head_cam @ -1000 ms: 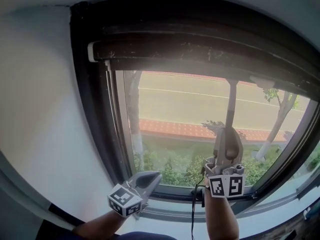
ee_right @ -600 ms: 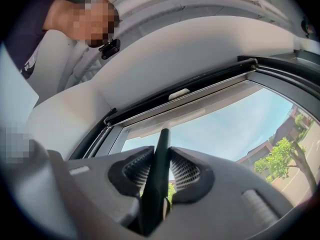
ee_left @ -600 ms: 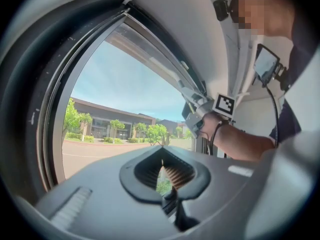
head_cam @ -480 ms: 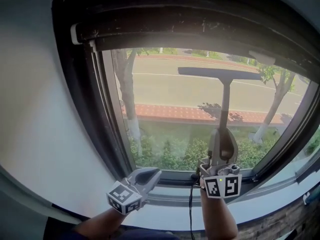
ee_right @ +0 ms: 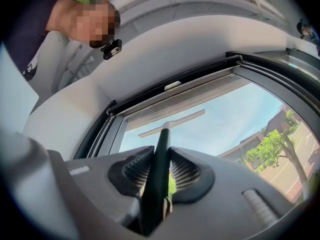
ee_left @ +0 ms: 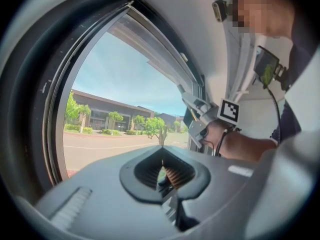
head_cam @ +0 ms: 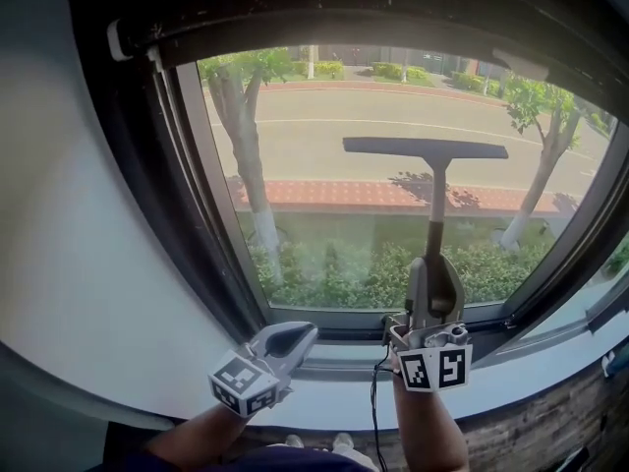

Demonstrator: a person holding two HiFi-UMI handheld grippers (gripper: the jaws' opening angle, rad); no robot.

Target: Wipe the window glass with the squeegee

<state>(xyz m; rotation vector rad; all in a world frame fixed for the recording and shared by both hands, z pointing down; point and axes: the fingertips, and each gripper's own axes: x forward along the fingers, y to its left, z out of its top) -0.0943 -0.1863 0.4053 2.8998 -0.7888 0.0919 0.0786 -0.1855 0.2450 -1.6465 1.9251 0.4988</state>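
A dark squeegee stands upright against the window glass, its blade level across the middle of the pane and its handle running down into my right gripper. That gripper is shut on the handle; in the right gripper view the handle sits clamped between the ribbed pads, with the blade above. My left gripper rests low by the sill, left of the right one, shut with nothing between its jaws.
The dark window frame runs down the left side and a dark top rail spans above the glass. A pale sill lies below. A white wall fills the left. A cable hangs from the right gripper.
The squeegee blade has come down the glass from near the top rail to the middle of the pane, drawn by the right gripper. The left gripper stayed near the sill.
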